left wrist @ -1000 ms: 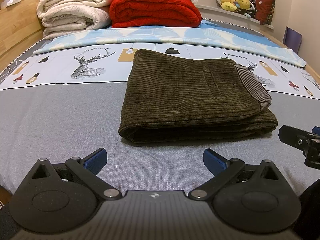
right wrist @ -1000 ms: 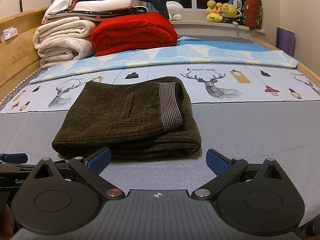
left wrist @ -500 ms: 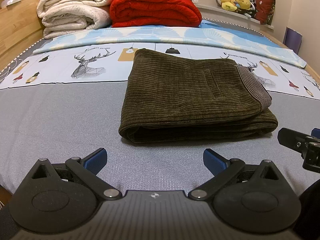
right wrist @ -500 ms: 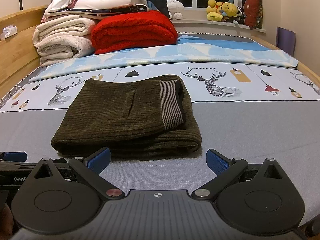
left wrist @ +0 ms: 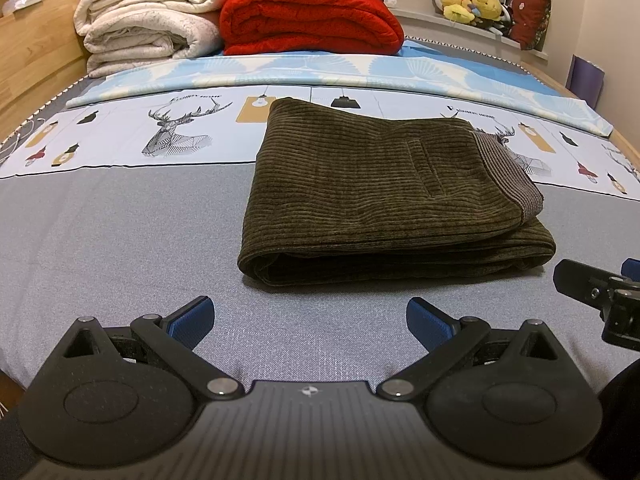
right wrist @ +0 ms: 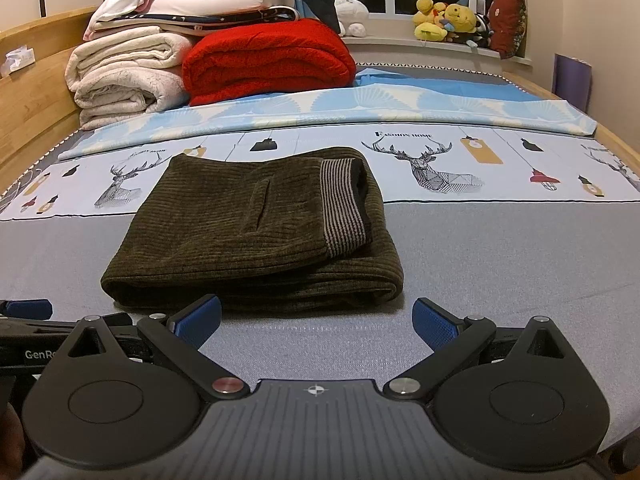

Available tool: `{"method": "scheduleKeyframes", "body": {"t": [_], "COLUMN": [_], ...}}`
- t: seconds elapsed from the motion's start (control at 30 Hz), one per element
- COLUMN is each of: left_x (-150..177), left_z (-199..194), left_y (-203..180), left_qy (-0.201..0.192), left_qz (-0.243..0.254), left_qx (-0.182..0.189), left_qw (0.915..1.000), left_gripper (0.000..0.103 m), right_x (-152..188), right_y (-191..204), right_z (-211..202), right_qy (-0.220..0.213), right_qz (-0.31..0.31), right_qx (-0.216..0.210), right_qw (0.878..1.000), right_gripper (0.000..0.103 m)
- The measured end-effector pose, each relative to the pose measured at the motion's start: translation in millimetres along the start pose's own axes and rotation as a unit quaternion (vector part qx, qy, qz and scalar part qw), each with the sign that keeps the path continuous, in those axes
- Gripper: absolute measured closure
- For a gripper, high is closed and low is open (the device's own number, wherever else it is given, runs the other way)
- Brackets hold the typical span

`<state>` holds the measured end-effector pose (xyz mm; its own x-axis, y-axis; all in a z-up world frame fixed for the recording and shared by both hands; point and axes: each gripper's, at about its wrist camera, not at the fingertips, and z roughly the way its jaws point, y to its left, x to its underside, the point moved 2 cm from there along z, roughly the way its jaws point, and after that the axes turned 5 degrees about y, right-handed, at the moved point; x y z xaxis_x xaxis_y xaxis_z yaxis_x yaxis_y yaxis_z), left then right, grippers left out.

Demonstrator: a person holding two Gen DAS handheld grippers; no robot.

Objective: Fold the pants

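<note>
On the bed (left wrist: 120, 240), just past both grippers, the pants (left wrist: 384, 200) lie folded in a thick, neat stack. The left gripper (left wrist: 308, 316) and right gripper (right wrist: 316, 320) both have jaws wide apart and hold nothing. The cloth looks soft, floppy and a bit heavy, not slippery. Best to pinch the thick folded edge nearest, one gripper by each corner.
</note>
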<state>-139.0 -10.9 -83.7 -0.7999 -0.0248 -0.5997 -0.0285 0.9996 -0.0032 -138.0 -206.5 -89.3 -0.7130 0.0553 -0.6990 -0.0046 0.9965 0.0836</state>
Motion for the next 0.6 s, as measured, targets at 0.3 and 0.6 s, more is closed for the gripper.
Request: {"method": "scheduleKeyframes", "body": {"t": [0.3,0.6], "left_x": [0.0,-0.9], "left_z": [0.1,-0.4], "left_y": [-0.5,-1.3], "left_qy": [-0.001,-0.002], "left_qz": [0.0,0.001], "left_qx": [0.0,0.001], "left_qw": [1.0,1.0], "left_gripper": [0.001,0.001], "right_x": [-0.1,-0.1], "right_y": [0.0,-0.3], "right_z": [-0.1,-0.3], "right_qy": [0.0,0.0], "right_qz": [0.0,0.0], "right_qx": [0.0,0.0], "right_qw": [1.0,1.0], "right_gripper": [0.002,0.002]}}
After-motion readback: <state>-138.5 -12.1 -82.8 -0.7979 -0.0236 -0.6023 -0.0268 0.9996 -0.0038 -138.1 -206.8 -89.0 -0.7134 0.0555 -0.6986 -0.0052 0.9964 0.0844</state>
